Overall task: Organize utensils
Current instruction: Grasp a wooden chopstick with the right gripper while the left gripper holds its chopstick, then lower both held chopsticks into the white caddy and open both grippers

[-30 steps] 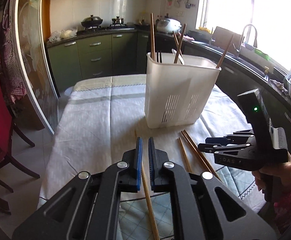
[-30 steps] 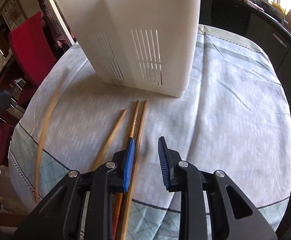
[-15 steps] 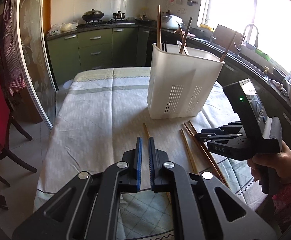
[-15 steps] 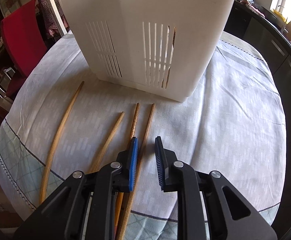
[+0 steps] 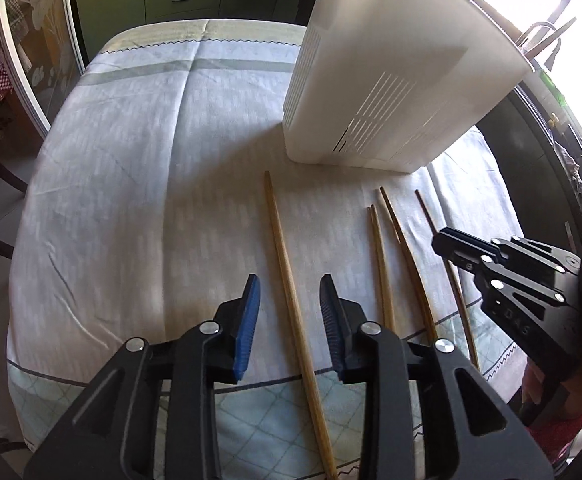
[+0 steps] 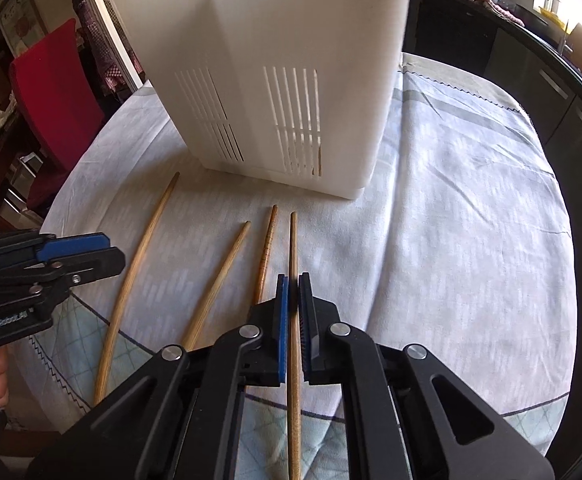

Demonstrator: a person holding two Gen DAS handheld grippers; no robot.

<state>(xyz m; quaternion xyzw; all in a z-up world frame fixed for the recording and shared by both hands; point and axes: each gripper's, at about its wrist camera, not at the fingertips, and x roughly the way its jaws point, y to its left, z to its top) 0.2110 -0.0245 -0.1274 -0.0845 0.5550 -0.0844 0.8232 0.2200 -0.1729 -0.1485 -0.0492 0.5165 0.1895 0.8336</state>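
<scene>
Chopsticks of pale wood, four of them, lie side by side on the cloth-covered bench (image 5: 139,168) near its front edge, tips toward the tall white slotted plastic utensil holder (image 5: 375,92) standing just beyond them. Bare cloth spreads wide to the holder's left and right. Through the holder's slots, the right wrist view shows one brown stick inside; the left view shows none. The left gripper (image 5: 289,312) hovers with jaws opening, straddling the leftmost, longest chopstick (image 5: 287,280) without pressing it. The right gripper (image 6: 293,292) is clamped on the rightmost chopstick (image 6: 293,248). Between these lie a short plain chopstick (image 6: 221,276) and a darker ringed chopstick (image 6: 265,252).
</scene>
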